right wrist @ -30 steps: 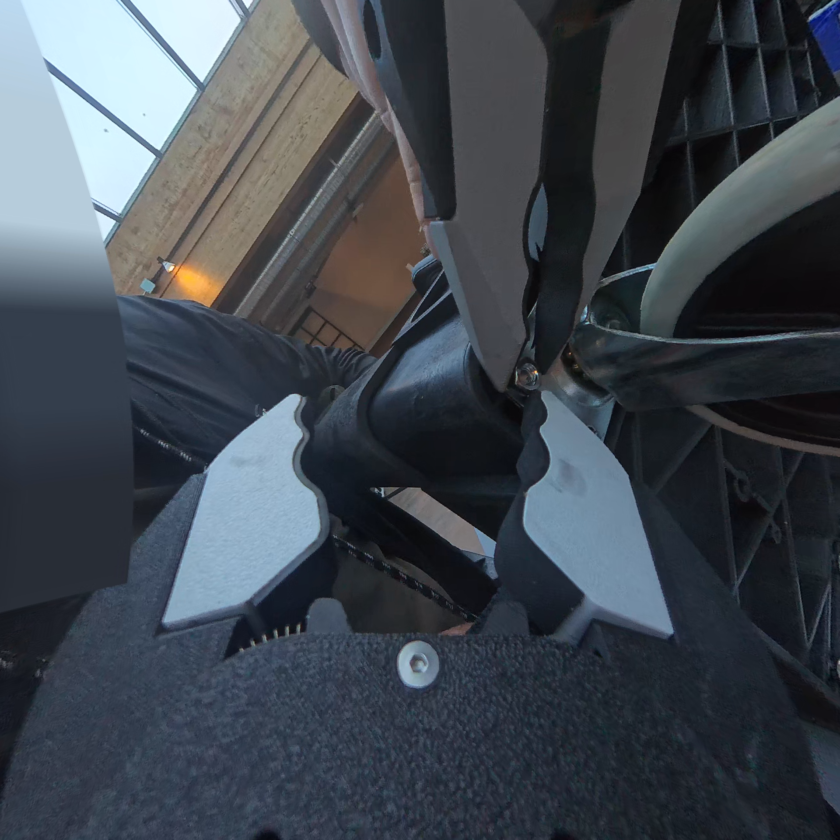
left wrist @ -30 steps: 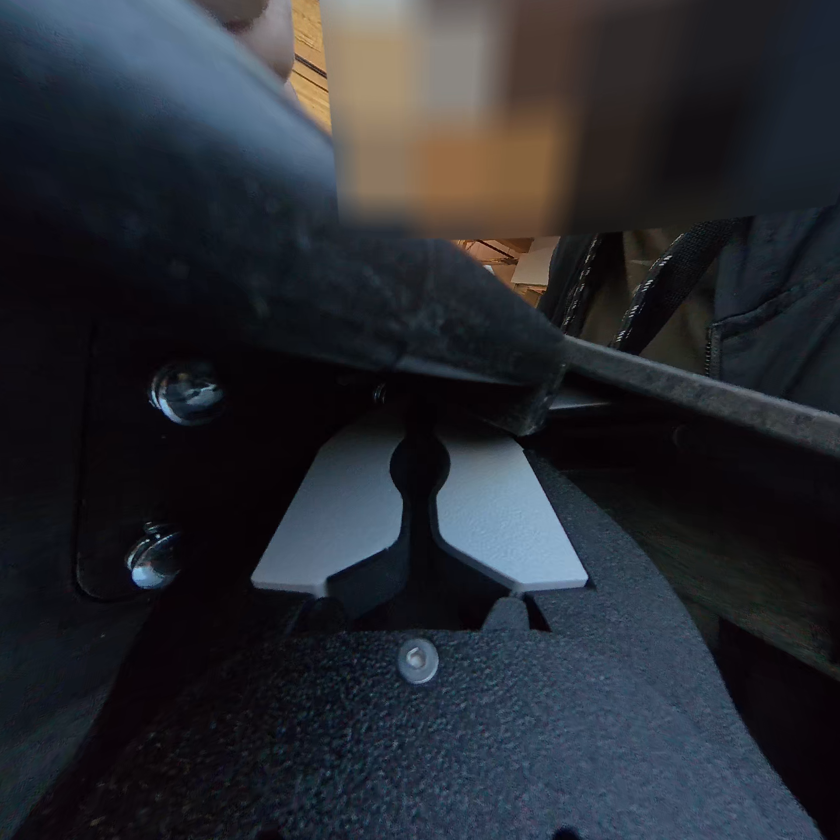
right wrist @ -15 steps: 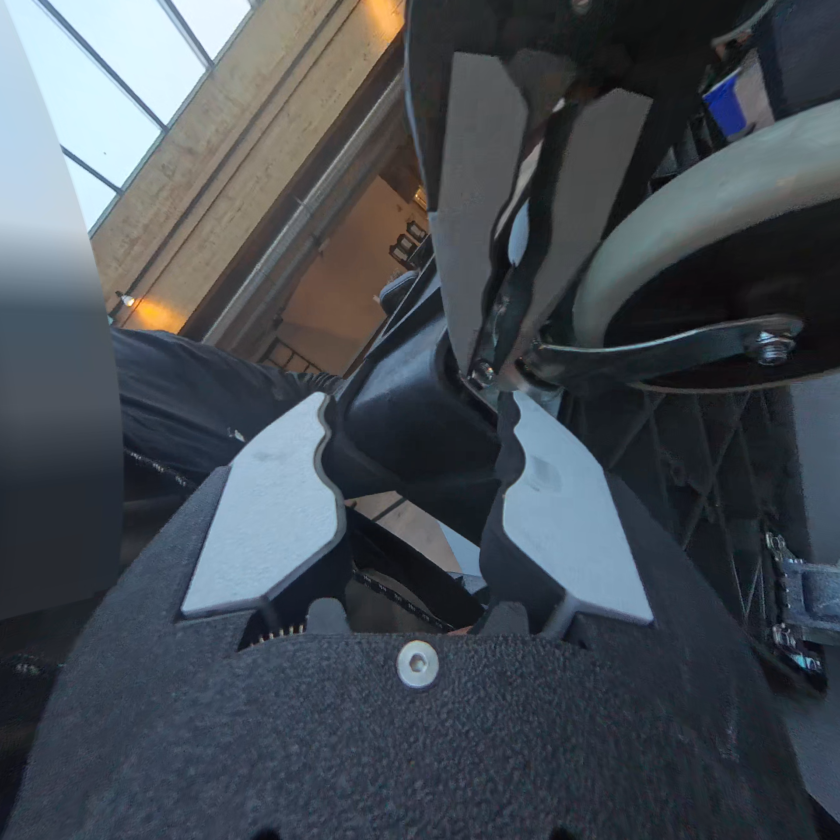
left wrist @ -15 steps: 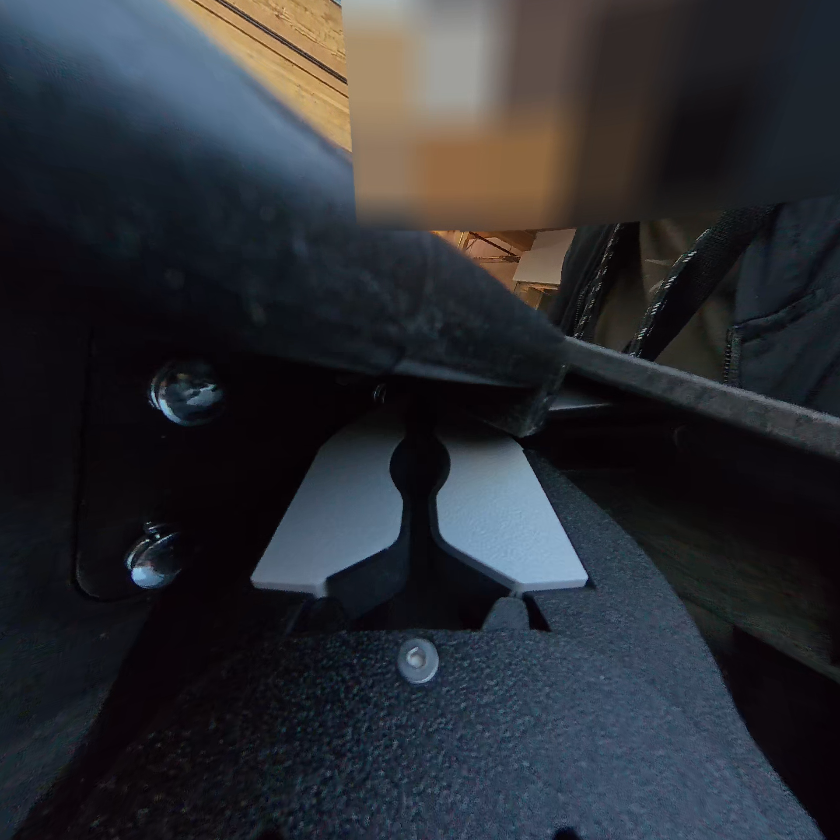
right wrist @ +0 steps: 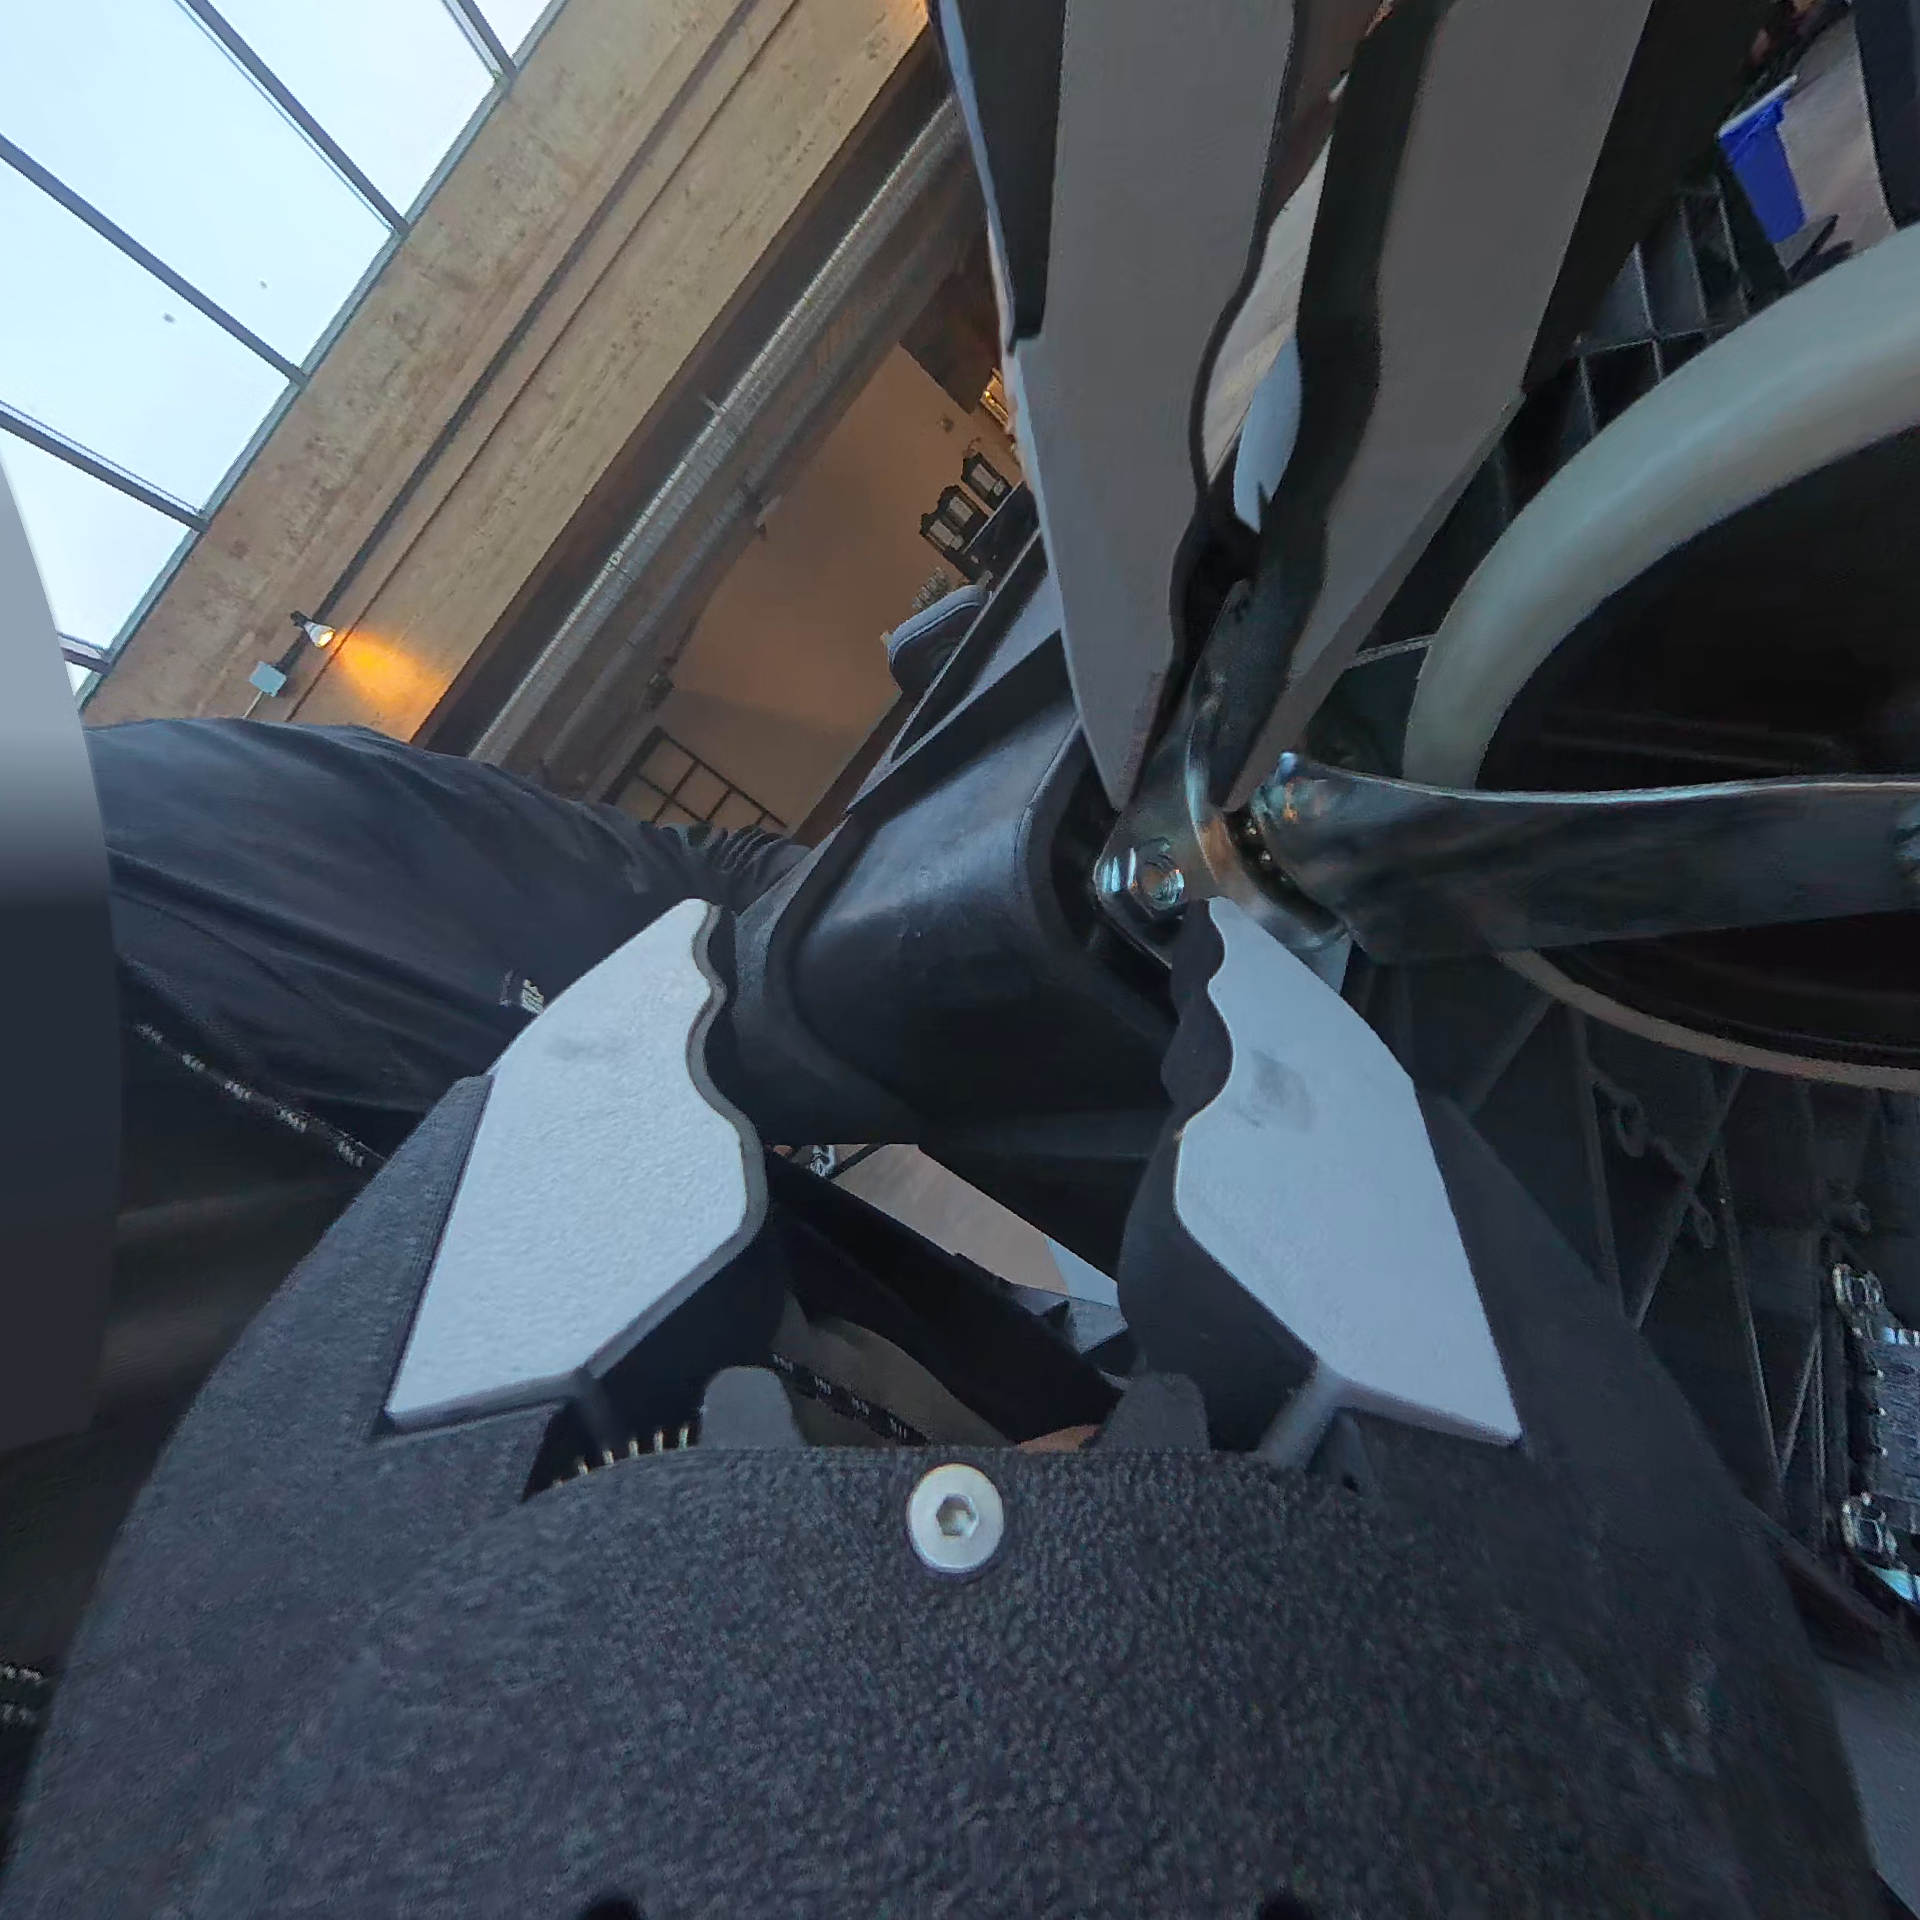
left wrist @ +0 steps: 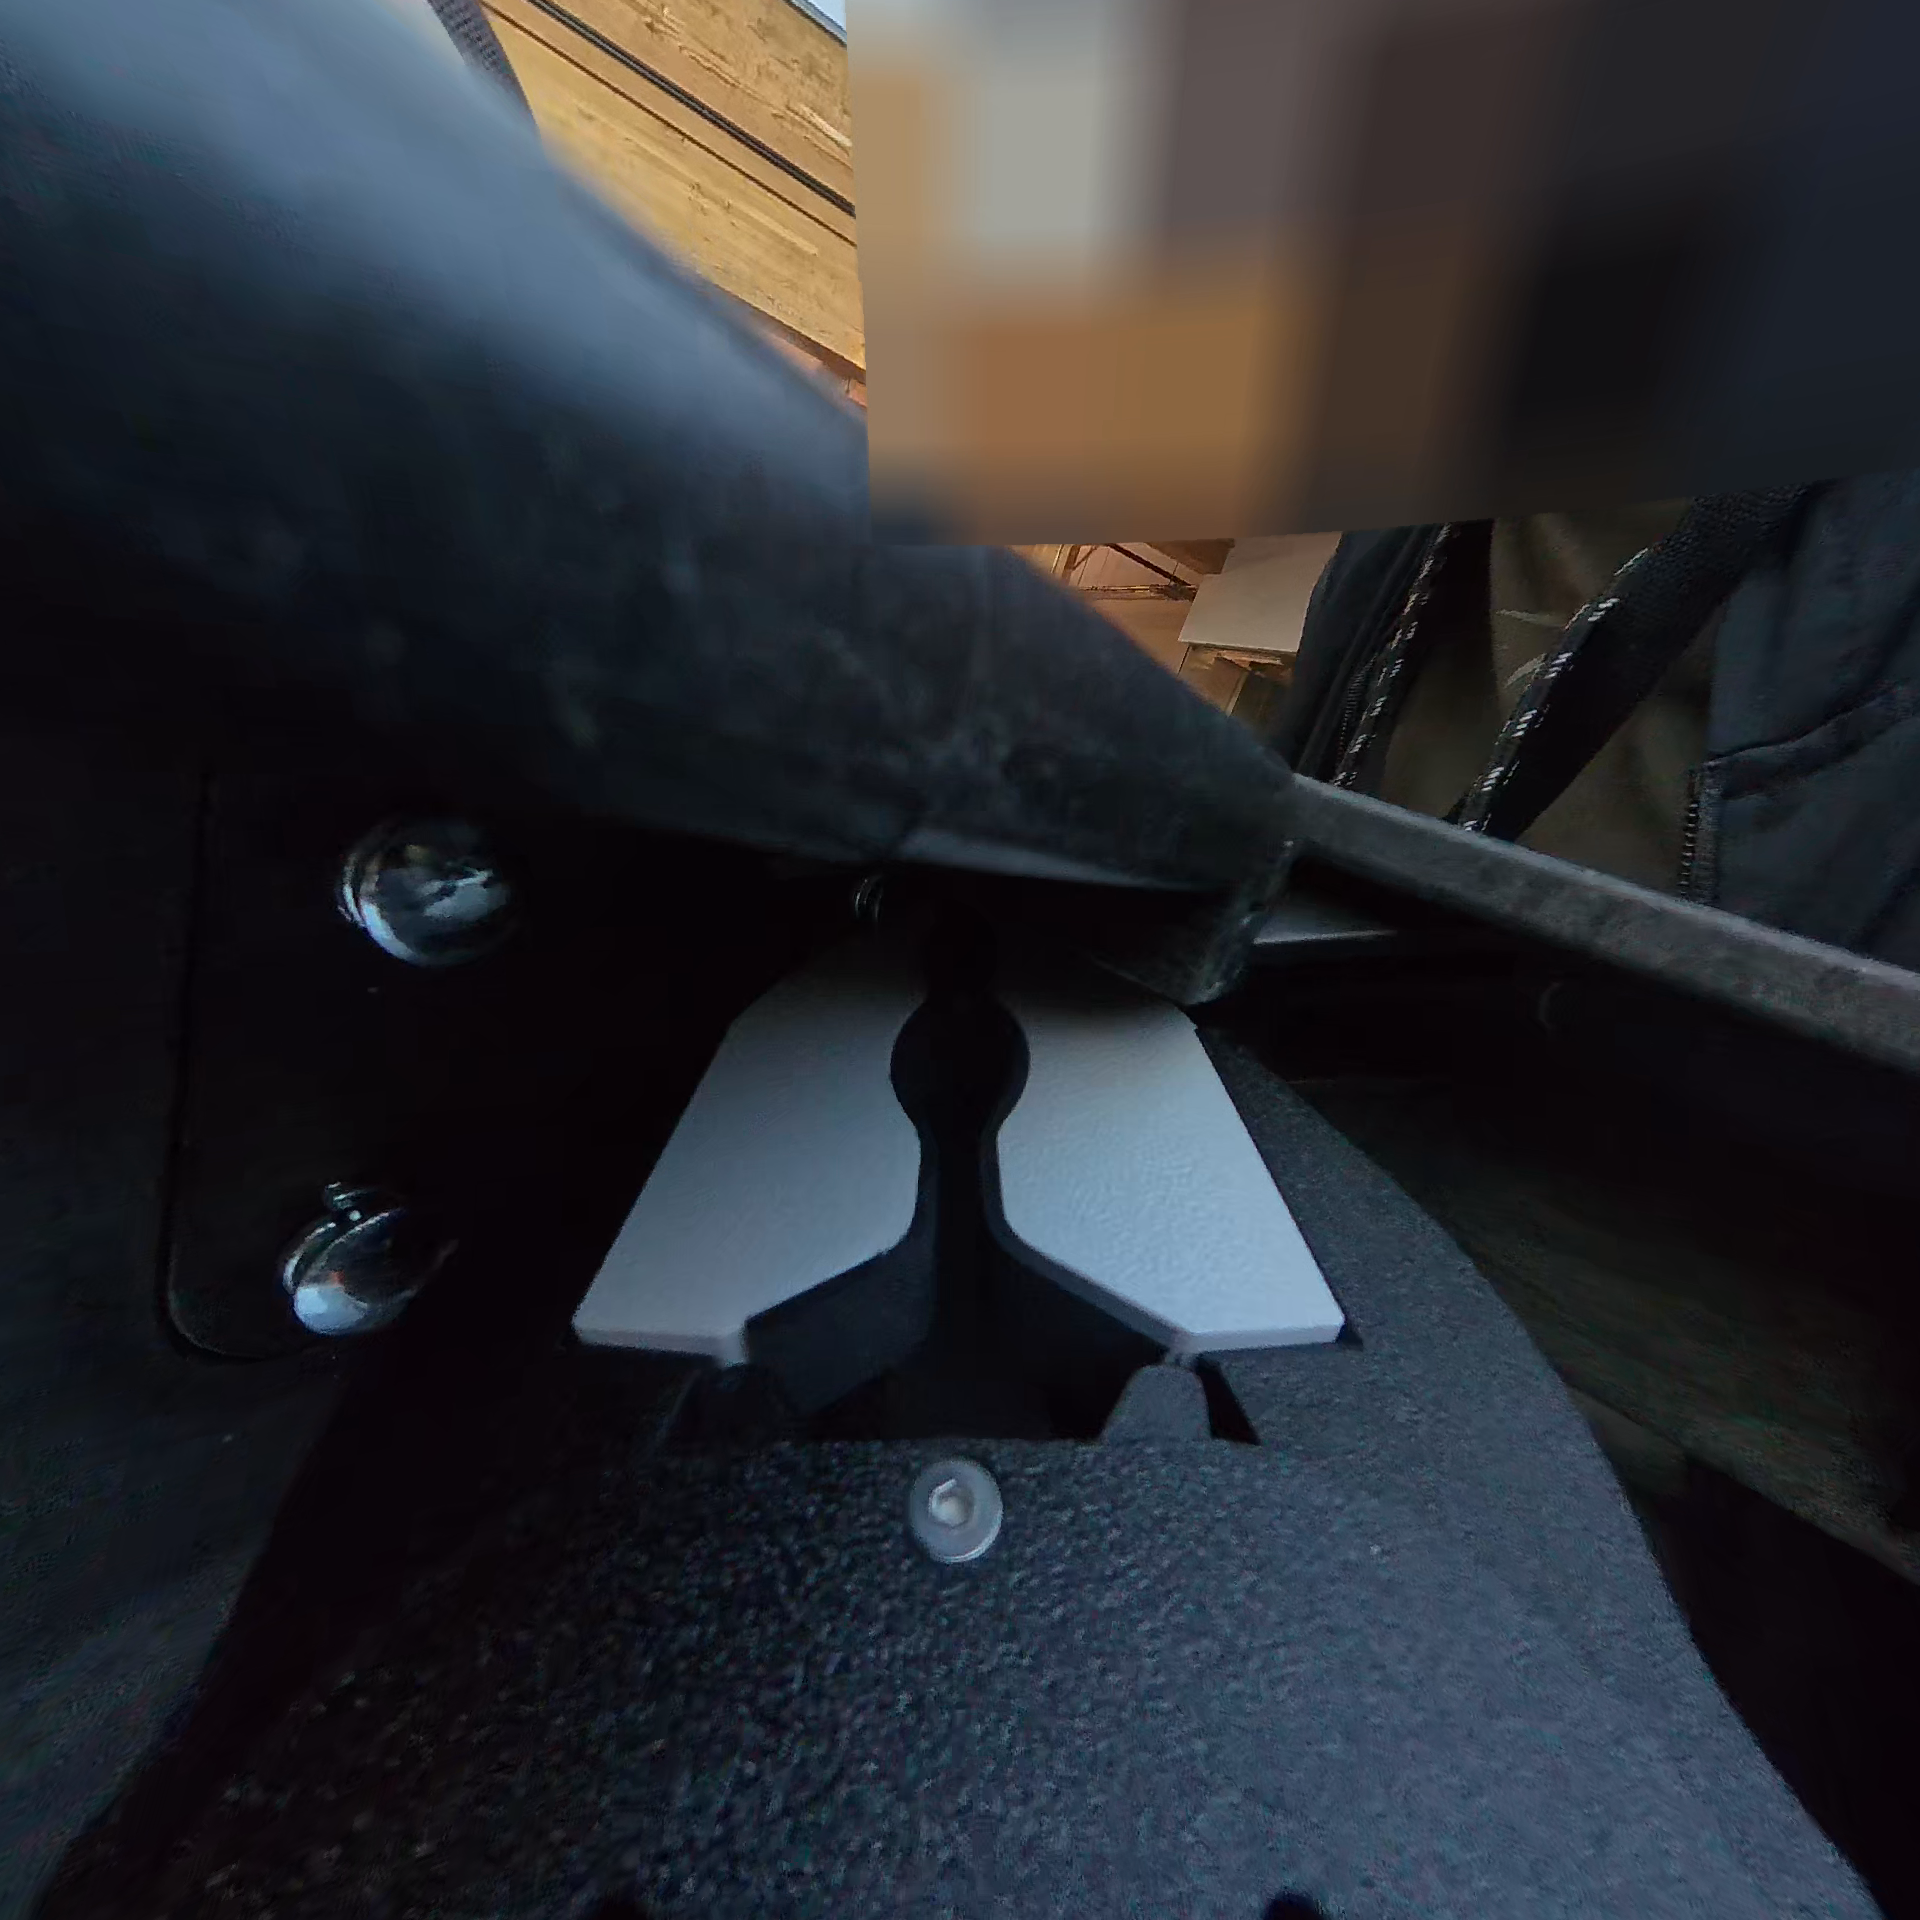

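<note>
In the left wrist view my left gripper (left wrist: 956,1003) has its grey fingers nearly together, their tips hidden under a black rounded part (left wrist: 468,468). The right wrist view shows this gripper (right wrist: 1236,582) from outside, shut on the metal bracket (right wrist: 1195,769) of a caster with a grey-rimmed wheel (right wrist: 1683,582). My right gripper (right wrist: 956,935) is open. A black plastic block (right wrist: 935,966) lies between its fingers without being clamped. Its right fingertip is just below a hex nut (right wrist: 1153,883) on the caster fork (right wrist: 1579,862).
A black ribbed plastic underside (right wrist: 1662,1226) carries the caster. Two shiny bolt heads (left wrist: 426,894) sit on a black plate at left. A dark rim (left wrist: 1621,935) runs to the right. A person's dark jacket (left wrist: 1829,686) is close behind. A wooden wall and skylight (right wrist: 156,208) show above. There is about 4 centimetres between the tips of the two grippers.
The right wrist view has swung: the wheel and the left gripper shifted up, then back down and closer. The right gripper's fingers stayed open. The left view barely changed.
</note>
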The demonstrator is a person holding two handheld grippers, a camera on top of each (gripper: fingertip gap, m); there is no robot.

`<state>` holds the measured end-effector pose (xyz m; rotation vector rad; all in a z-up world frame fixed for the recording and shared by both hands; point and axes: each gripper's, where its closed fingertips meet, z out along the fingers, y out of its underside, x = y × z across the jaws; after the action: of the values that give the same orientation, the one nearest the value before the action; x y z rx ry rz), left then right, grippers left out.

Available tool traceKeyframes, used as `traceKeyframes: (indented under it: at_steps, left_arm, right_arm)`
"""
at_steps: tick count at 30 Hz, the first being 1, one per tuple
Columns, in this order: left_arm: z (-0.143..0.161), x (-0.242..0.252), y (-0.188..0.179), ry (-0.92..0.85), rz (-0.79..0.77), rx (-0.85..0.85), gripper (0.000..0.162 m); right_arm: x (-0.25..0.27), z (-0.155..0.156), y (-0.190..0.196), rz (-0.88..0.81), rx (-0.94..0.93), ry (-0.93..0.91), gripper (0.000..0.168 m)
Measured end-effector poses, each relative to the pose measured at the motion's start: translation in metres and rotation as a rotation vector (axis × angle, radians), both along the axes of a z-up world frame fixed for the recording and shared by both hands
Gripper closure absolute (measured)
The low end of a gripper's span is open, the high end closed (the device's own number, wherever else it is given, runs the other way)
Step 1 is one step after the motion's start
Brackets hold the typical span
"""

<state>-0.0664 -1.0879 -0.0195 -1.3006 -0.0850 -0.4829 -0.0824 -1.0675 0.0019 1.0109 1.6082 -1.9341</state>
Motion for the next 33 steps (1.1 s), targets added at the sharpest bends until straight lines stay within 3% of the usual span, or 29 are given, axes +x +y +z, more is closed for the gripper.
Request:
traceKeyframes:
  at_steps: [17, 27, 33]
  left_arm:
    - [0.0, 0.0, 0.0, 0.004, -0.001, 0.005, 0.162]
    - [0.0, 0.0, 0.001, 0.017, -0.005, -0.009, 0.162]
    - [0.0, 0.0, 0.001, 0.017, -0.005, -0.009, 0.162]
  right_arm:
    - [0.008, 0.004, -0.004, -0.028, 0.086, 0.018, 0.072]
    - [0.006, 0.011, 0.012, -0.087, 0.078, 0.039, 0.096]
    - [-0.004, -0.01, 0.002, -0.082, 0.129, -0.01, 0.089]
